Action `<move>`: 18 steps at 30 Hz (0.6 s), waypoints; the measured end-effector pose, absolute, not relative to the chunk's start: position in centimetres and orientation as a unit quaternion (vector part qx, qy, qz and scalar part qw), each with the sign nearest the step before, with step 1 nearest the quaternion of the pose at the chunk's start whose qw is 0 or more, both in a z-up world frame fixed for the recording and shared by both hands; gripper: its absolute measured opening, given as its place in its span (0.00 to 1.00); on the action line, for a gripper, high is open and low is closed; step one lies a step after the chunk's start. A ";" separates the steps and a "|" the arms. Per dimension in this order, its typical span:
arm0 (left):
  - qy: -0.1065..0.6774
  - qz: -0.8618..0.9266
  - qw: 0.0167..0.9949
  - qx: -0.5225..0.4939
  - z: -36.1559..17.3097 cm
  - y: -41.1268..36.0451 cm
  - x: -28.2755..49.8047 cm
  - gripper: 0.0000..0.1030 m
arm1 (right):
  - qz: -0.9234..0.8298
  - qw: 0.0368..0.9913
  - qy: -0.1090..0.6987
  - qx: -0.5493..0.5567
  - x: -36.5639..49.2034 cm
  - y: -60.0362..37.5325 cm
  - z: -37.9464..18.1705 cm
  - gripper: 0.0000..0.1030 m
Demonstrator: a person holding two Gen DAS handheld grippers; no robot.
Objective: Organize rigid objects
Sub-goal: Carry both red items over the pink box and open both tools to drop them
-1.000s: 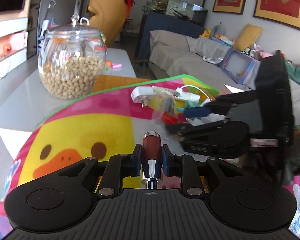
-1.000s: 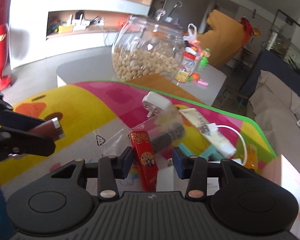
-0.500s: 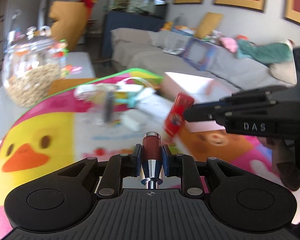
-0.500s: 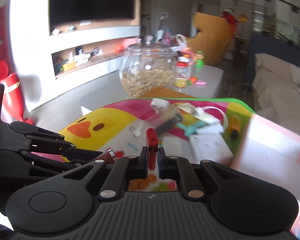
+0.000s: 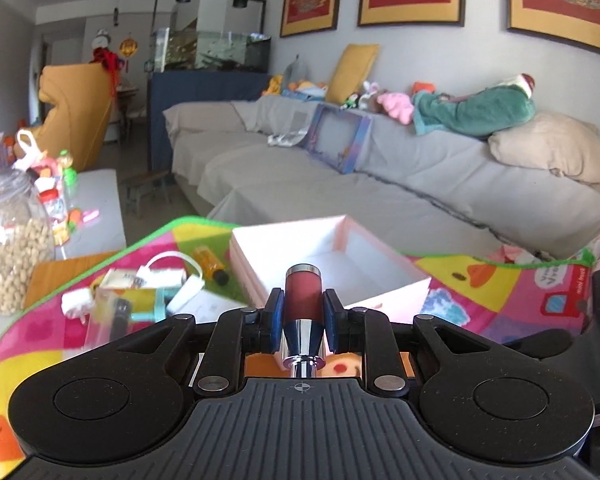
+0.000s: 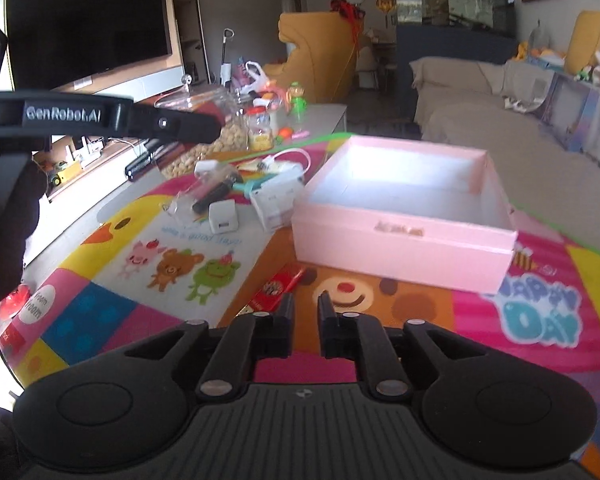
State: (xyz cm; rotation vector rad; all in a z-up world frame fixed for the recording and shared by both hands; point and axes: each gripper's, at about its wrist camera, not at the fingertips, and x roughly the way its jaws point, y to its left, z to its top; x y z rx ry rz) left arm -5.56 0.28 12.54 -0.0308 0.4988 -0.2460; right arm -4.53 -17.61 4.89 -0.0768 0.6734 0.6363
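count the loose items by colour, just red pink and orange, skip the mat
red: 2 (cylinder in the left gripper, flat packet on the mat)
pink: 1 (open box)
orange: 1 (small bottle)
total: 4

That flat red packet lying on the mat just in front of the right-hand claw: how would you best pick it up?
The red packet lies flat on the play mat, its length angled away toward the pink box. I would probably come straight down with the right gripper, fingers turned to pinch across its narrow width near the middle. The long edges look parallel and the middle should balance best.
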 end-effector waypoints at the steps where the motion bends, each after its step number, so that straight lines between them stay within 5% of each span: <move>1: 0.254 -0.117 0.960 -0.016 12.1 0.4 -5.5 0.23 | 0.308 0.890 0.336 -0.032 -4.0 -16.8 4.4 0.24; 4: 0.279 -0.098 0.955 -0.025 10.3 2.0 -5.5 0.23 | 0.309 0.878 0.366 -0.012 -2.3 -14.2 3.1 0.35; 12: 0.326 -0.060 0.942 -0.054 6.5 5.9 -6.9 0.23 | 0.278 0.887 0.356 -0.099 -1.1 -8.4 1.0 0.35; 15: 0.341 -0.062 0.936 -0.060 5.3 6.4 -7.6 0.23 | 0.301 0.875 0.368 -0.097 -2.0 -9.2 1.6 0.23; 18: 0.356 -0.078 0.930 -0.060 4.5 6.0 -8.2 0.23 | 0.314 0.865 0.386 -0.062 -2.8 -11.8 2.4 0.22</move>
